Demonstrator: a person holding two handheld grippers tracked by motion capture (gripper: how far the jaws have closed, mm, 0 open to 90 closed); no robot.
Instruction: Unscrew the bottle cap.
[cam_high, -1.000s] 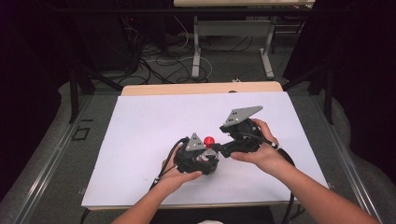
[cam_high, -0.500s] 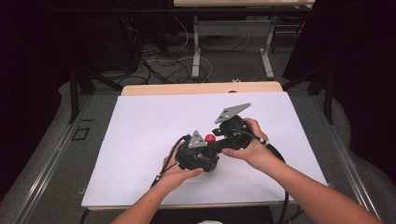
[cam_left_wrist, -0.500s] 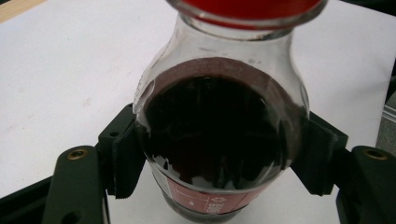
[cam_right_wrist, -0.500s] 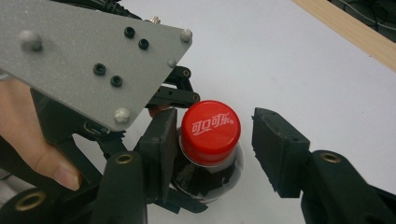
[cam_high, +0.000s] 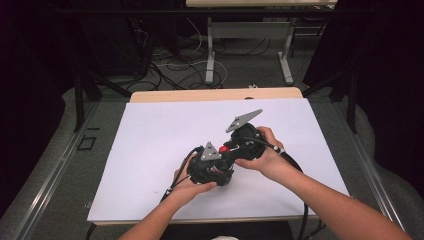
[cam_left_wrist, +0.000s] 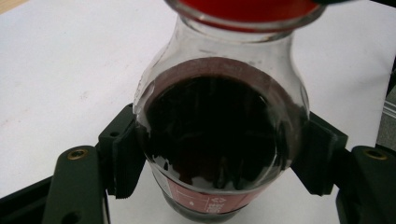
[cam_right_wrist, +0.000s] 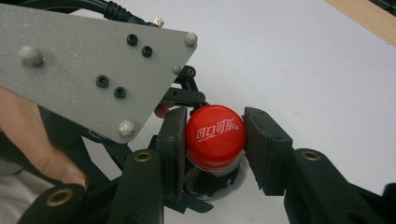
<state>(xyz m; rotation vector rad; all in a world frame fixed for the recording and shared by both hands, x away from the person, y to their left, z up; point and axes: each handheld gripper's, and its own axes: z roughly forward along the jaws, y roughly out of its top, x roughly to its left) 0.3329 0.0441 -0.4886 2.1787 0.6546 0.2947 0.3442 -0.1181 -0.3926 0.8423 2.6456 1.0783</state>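
A small clear bottle of dark drink (cam_left_wrist: 219, 140) with a red cap (cam_right_wrist: 215, 135) is held over the white sheet. My left gripper (cam_left_wrist: 219, 158) is shut on the bottle's body, one pad pressing each side. My right gripper (cam_right_wrist: 215, 126) has its jaws closed against both sides of the red cap. In the high view the two grippers meet near the table's middle: the left gripper (cam_high: 215, 167) is nearer the person, the right gripper (cam_high: 245, 142) is just beyond it, and the cap (cam_high: 224, 148) shows as a red spot between them.
The white sheet (cam_high: 160, 140) covers most of the tabletop, with a wooden edge (cam_high: 215, 95) showing at the far side. The left gripper's grey plate (cam_right_wrist: 93, 60) fills the upper left of the right gripper view. Cables and table legs lie on the floor beyond.
My right gripper has moved left and in toward the left gripper, and its jaws now sit on the red cap. The left gripper has stayed put with the bottle.
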